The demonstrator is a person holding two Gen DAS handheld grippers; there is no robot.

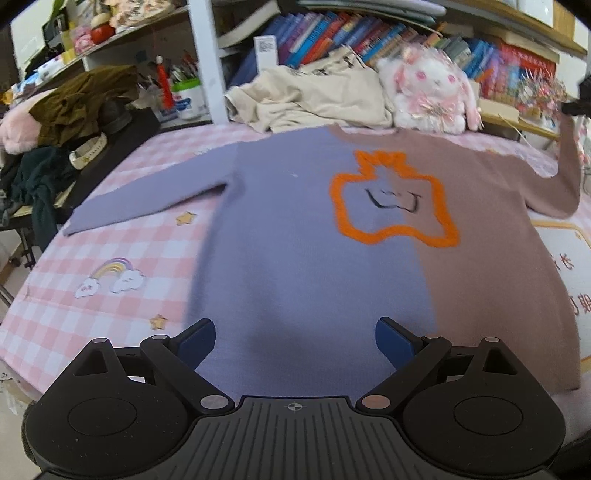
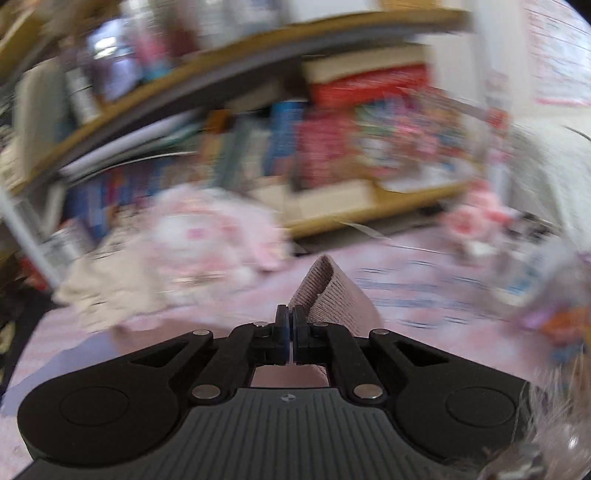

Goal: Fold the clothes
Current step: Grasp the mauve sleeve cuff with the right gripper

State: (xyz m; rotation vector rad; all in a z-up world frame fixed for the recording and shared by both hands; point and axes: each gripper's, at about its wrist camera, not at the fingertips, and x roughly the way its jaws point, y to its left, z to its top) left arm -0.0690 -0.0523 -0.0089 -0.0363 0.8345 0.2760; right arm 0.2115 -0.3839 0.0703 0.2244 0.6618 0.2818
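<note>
Left tool [image 1: 294,341]: jaws spread wide, nothing between the blue pads [image 1: 197,341], hovering just above the bottom hem of the sweater [image 1: 314,258]. Sweater lies front-up and flat on the bed [image 1: 110,258], which has a pink-and-white check cover with rainbow and star prints. Garment is two-tone, lavender on the camera-left half and mauve-brown on the other, with an orange star outline [image 1: 393,206] and a small black face on the chest. Collar points away from the left tool, toward the bookshelf [image 1: 369,33]; the hem is nearest, and the gap between the pads frames the lavender hem area. Lavender sleeve [image 1: 147,199] lies stretched out flat toward camera-left. Mauve sleeve [image 1: 565,166] rises off the bed at the right edge of the left view, lifted up to a dark shape at the frame edge (too cut off to identify). Right tool [image 2: 292,326]: jaws closed tight on a ribbed mauve cuff [image 2: 328,291], which sticks up past the fingertips as a folded peak, held above the bed. Right view is heavily motion-blurred; only shelves and pink bedding can be made out. Beyond the collar: a crumpled beige garment [image 1: 314,96] and a white plush rabbit [image 1: 432,92] against the books. Dark clothes [image 1: 74,110] are piled off the bed at camera-left.
</note>
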